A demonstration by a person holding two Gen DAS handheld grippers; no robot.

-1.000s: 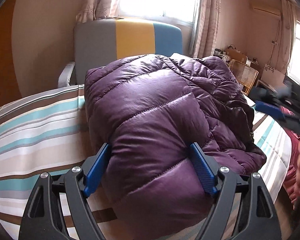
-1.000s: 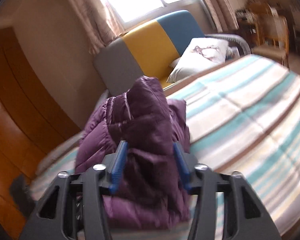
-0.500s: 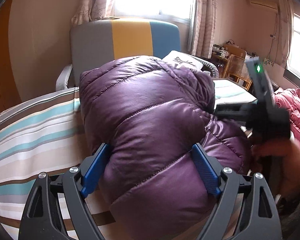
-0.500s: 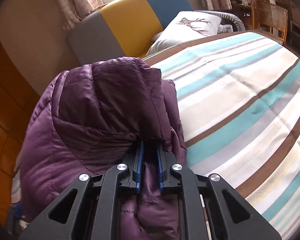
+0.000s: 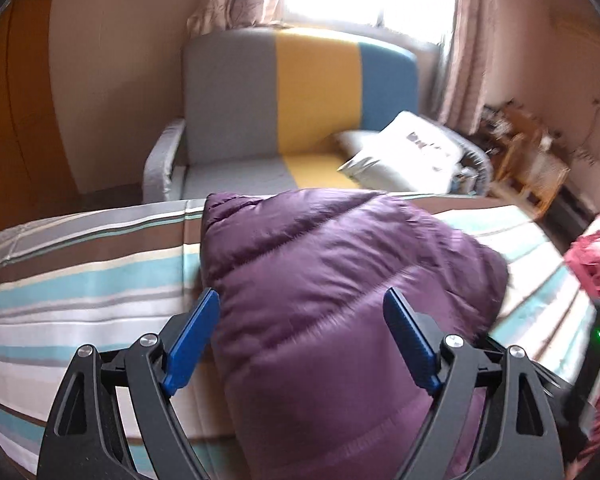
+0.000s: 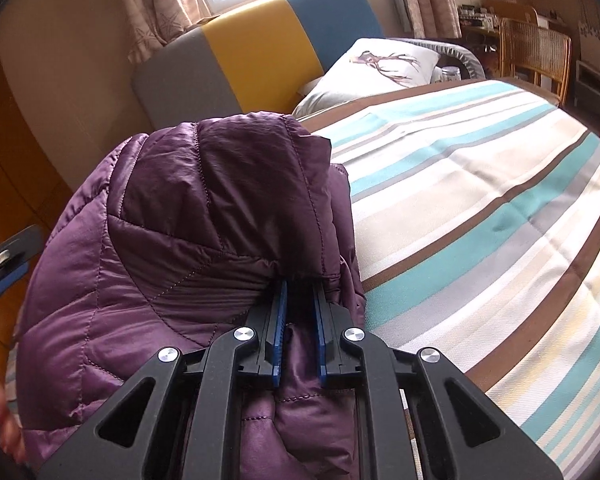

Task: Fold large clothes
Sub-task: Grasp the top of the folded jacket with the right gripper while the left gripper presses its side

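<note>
A purple quilted down jacket (image 5: pixel 332 288) lies bunched on the striped bed (image 5: pixel 80 292). My left gripper (image 5: pixel 302 320) is open, its blue fingers either side of the jacket's near end, not closed on it. In the right wrist view the jacket (image 6: pixel 188 232) rises in a folded hump. My right gripper (image 6: pixel 300 292) is shut on a fold of the jacket, with purple fabric pinched between the blue pads. The left gripper's tip (image 6: pixel 4 264) shows at the left edge of that view.
A grey, yellow and blue sofa (image 5: pixel 300 92) with a white printed pillow (image 5: pixel 412 156) stands beyond the bed under a bright window. A rattan chair (image 6: pixel 536 52) is at the far right. Pink cloth (image 5: pixel 596 256) lies at the bed's right edge. The striped bed cover (image 6: pixel 480 208) stretches to the right.
My right gripper closed on a fold of the jacket and stays shut on it. In the left wrist view the jacket sits lower and flatter, showing the sofa seat. The left gripper stayed open.
</note>
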